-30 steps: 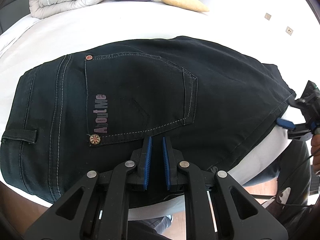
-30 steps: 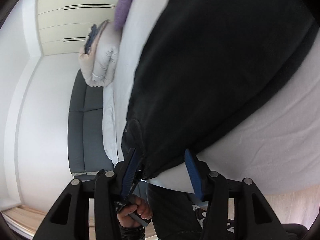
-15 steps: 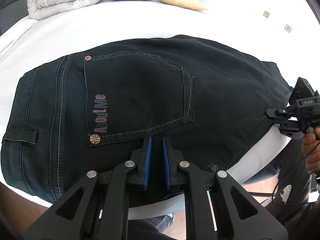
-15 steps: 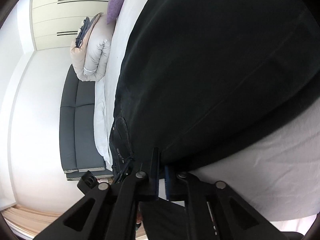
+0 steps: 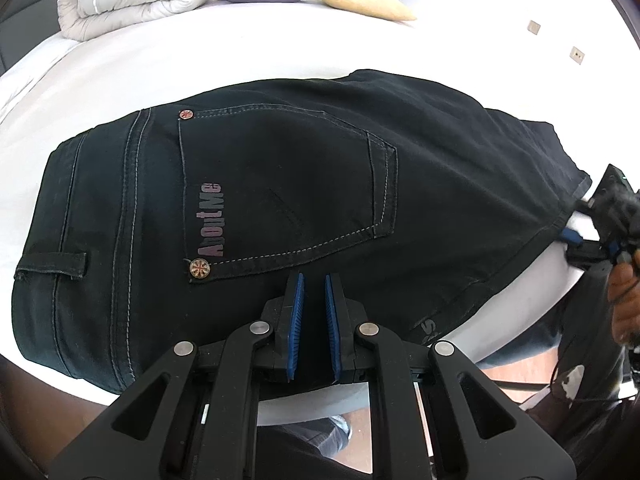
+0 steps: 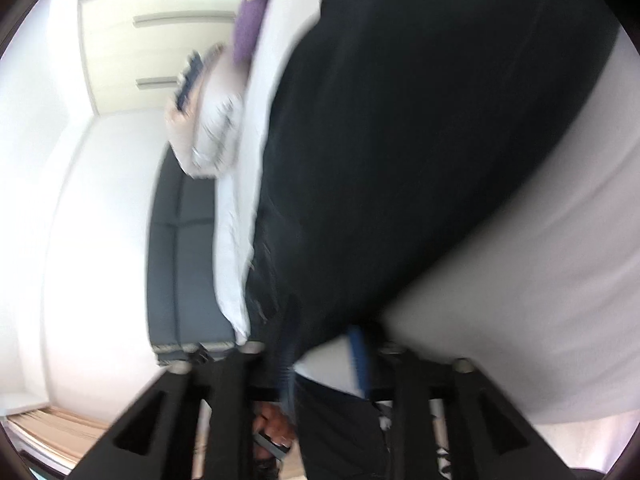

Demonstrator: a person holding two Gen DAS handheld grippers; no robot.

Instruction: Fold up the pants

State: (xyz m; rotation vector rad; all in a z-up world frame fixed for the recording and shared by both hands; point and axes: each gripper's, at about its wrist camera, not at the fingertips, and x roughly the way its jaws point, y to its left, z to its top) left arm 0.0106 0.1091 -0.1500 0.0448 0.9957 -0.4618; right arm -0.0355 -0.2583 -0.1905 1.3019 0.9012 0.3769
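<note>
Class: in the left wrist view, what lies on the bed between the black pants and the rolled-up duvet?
Only bare white bed sheet lies between the black pants and the duvet, as the left wrist view shows.
</note>
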